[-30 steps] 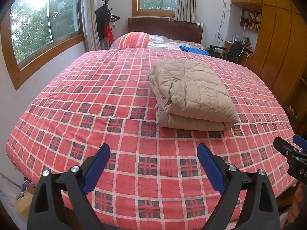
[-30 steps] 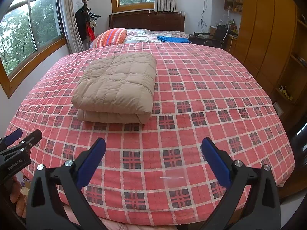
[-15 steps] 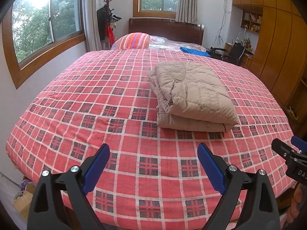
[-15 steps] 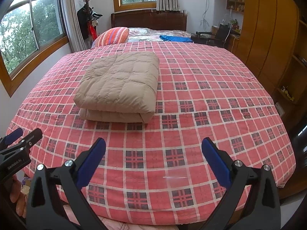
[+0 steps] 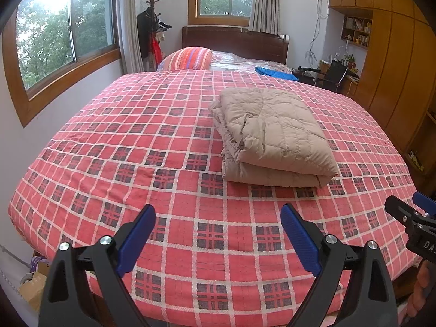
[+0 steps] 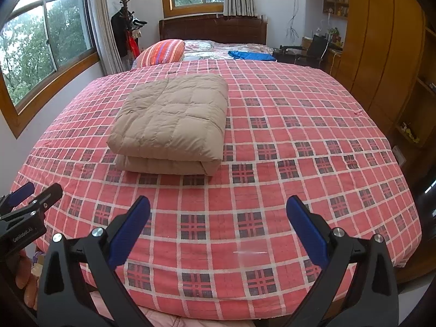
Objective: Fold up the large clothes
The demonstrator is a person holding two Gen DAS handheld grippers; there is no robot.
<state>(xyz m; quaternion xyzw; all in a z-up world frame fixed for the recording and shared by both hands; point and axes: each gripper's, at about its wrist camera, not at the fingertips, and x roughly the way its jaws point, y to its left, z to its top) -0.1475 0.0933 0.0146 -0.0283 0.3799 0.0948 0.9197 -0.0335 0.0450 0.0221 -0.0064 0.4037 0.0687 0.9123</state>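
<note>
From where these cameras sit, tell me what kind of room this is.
A bedroom, most likely: a large bed under a red plaid cover, a dark wooden headboard with a striped orange pillow, and a folded beige quilted garment on the bed.

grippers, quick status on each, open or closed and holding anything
Left gripper: open, holding nothing, above the near edge of the bed.
Right gripper: open, holding nothing.

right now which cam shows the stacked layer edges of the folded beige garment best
The left wrist view: it faces the folded beige garment from its open side, so the stacked layer edges show. The right wrist view shows the same garment mainly from its smooth quilted top and rounded front fold.
</note>
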